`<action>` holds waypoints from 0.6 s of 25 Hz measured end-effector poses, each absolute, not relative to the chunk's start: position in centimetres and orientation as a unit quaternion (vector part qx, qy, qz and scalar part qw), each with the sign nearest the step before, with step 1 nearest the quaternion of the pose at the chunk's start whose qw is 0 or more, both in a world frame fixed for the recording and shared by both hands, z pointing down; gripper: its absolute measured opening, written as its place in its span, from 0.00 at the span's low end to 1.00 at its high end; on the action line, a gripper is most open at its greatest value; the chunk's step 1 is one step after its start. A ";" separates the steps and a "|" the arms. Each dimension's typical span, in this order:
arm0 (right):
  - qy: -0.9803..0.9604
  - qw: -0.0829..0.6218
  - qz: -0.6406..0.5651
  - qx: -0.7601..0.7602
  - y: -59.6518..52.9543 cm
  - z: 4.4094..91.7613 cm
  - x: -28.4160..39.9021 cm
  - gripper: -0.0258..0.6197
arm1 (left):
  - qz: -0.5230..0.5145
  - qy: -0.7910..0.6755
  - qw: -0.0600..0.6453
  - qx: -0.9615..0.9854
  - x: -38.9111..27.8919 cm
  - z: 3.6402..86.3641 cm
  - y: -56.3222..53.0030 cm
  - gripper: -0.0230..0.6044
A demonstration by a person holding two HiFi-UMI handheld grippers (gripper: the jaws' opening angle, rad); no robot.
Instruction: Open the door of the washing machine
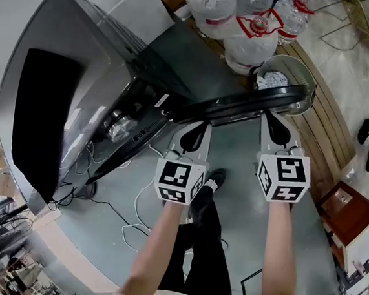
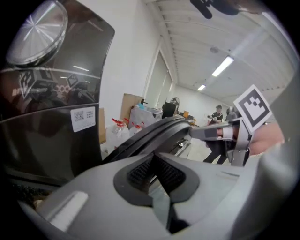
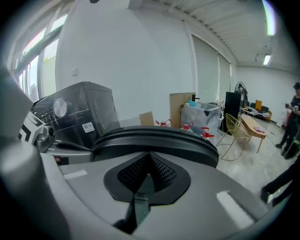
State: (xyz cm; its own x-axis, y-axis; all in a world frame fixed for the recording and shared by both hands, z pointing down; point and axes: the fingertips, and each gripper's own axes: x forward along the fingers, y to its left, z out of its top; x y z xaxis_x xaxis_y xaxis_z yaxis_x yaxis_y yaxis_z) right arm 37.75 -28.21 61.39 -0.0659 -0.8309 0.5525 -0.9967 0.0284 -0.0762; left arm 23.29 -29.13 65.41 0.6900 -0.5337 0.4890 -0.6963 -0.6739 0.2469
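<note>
Grey smooth flooring (image 1: 243, 208) lies before a dark grey front-loading washing machine (image 1: 69, 61). Its round black-rimmed door (image 1: 240, 105) stands swung out from the machine's front. The left gripper (image 1: 196, 130) and right gripper (image 1: 278, 128) sit just beside the door's rim. Each has its jaws pressed together with nothing between them. Clear plastic water bottles (image 1: 249, 20) stand behind.

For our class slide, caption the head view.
Left gripper and right gripper, jaws shut, at the open washing machine door.

right hand-held gripper (image 3: 149, 157): jaws together | door (image 3: 159, 136): open, just beyond
</note>
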 end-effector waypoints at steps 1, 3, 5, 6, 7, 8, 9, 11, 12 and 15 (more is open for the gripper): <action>-0.694 0.180 0.228 0.659 -28.2 61.5 37.6 0.04 | 0.194 -0.350 0.202 0.894 22.9 65.2 -29.4 0.13; -0.696 0.181 0.228 0.656 -28.0 61.7 37.1 0.04 | 0.202 -0.361 0.178 0.893 21.8 64.5 -29.8 0.13; -0.699 0.186 0.227 0.653 -27.8 61.7 36.7 0.04 | 0.204 -0.367 0.167 0.892 20.8 63.7 -29.7 0.13; -0.700 0.188 0.226 0.651 -27.7 61.6 36.5 0.04 | 0.202 -0.370 0.165 0.891 20.2 63.4 -29.5 0.13; -0.701 0.189 0.224 0.650 -27.4 61.6 36.3 0.04 | 0.201 -0.374 0.164 0.891 19.6 63.1 -29.2 0.13; -0.702 0.189 0.221 0.649 -27.2 61.4 35.9 0.04 | 0.199 -0.378 0.164 0.889 18.8 63.0 -28.9 0.13; -0.705 0.189 0.219 0.648 -26.8 61.3 35.5 0.04 | 0.197 -0.384 0.165 0.887 18.0 63.0 -28.5 0.13; -0.714 0.191 0.210 0.640 -25.9 60.8 34.1 0.04 | 0.191 -0.398 0.171 0.881 16.1 63.1 -27.4 0.13; -0.720 0.193 0.205 0.634 -25.3 60.6 33.1 0.04 | 0.187 -0.404 0.176 0.878 15.1 63.3 -26.7 0.13; -0.736 0.199 0.195 0.617 -22.6 60.2 29.8 0.04 | 0.174 -0.404 0.189 0.878 12.5 62.9 -23.6 0.13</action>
State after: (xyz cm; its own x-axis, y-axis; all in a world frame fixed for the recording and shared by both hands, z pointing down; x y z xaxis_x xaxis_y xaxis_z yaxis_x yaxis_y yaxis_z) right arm 29.77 -22.59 60.15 -0.1602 -0.8298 0.5345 -0.9857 0.1634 -0.0417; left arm 12.47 -23.63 62.94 0.6134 -0.6428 0.4588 -0.7746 -0.6028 0.1911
